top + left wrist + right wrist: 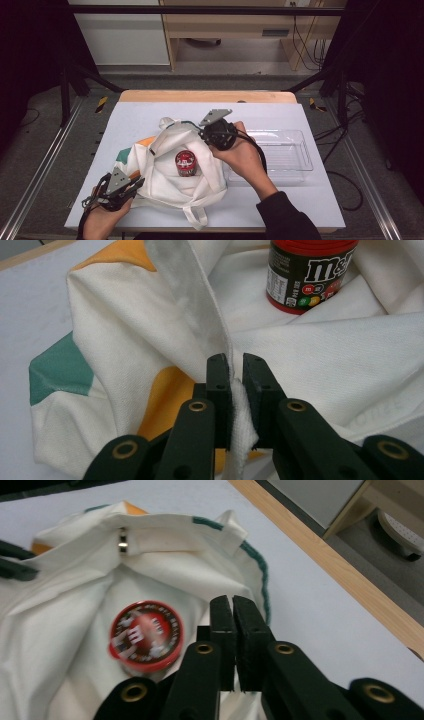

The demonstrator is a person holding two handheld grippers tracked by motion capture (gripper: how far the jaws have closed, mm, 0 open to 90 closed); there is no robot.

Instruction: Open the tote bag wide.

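Canvas tote bag lies crumpled on the counter, mouth spread open, with an M&M's canister standing upright inside on the white cloth. Left gripper sits at the bag's near-left edge; in the left gripper view its jaws are nearly shut, pinching a fold of the bag's rim fabric between the pads. Right gripper is at the far side of the mouth, above and just beside the canister; in the right gripper view its jaws are closed together, and I see no cloth or canister between them — empty, as far as I can tell.

Step in hand, my read: holding the mouth open so the canister can be got at. To do it well:
- keep the left pinch steady and pull the rim outward, not up, so the cloth stays taut and clear of the lid
- right jaws need to open before coming down on the canister — approach from above and grip across the body below the red lid
- watch the bag handle and loose folds near the canister; they could snag.

Surface: pale sheet over a wood-edged counter, clear plastic tray empty at right, near the bag. Room: dark frame rails, wooden furniture and cables behind.
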